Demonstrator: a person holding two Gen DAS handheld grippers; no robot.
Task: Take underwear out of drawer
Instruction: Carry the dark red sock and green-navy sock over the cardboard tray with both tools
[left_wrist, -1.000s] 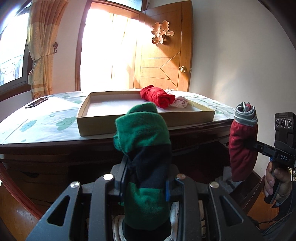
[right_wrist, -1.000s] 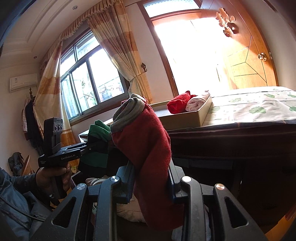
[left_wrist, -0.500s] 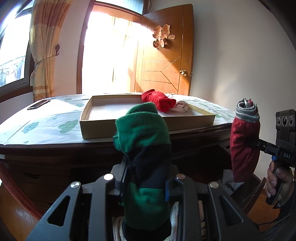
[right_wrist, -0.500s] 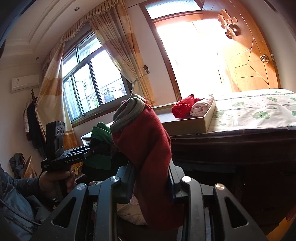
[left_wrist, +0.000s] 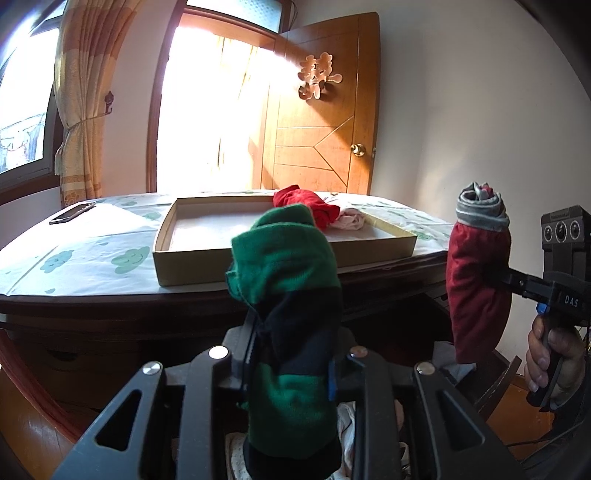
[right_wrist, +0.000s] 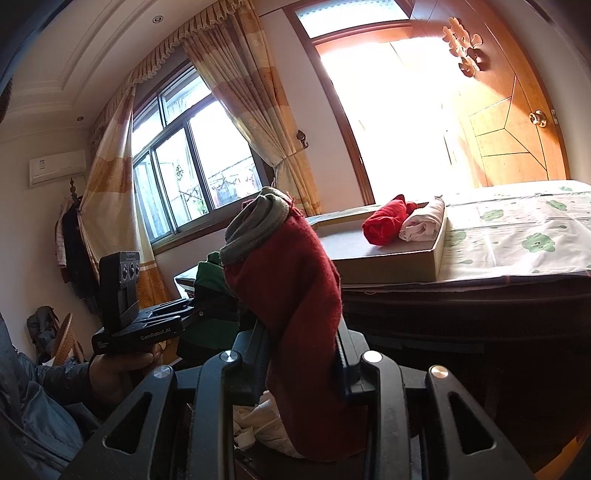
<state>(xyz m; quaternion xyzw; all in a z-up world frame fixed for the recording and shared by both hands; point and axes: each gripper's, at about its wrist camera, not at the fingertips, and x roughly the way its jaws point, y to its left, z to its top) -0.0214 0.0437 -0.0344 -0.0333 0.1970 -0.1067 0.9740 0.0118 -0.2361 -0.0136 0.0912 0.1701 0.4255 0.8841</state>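
Looking biggest first: the dark wooden table (left_wrist: 110, 306) carries a shallow cardboard tray (left_wrist: 258, 264) already holding a red roll (left_wrist: 310, 205) and a pale pink one (left_wrist: 351, 221), so it's probably the drop-off spot. Left gripper (left_wrist: 290, 369) is clamped on a rolled green-and-navy underwear (left_wrist: 288, 295), right gripper (right_wrist: 301, 354) on a rolled dark red underwear with grey waistband (right_wrist: 291, 288), both held upright below the table edge. The drawer itself is mostly hidden behind the grippers; only pale fabric peeks out.

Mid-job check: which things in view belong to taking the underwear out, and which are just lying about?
Job:
- green-and-navy rolled underwear in left gripper
- dark red roll with grey waistband in right gripper
- shallow cardboard tray holding bright red roll and pale pink roll

Lying about:
- dark flat phone-like object
- cloud-print tablecloth
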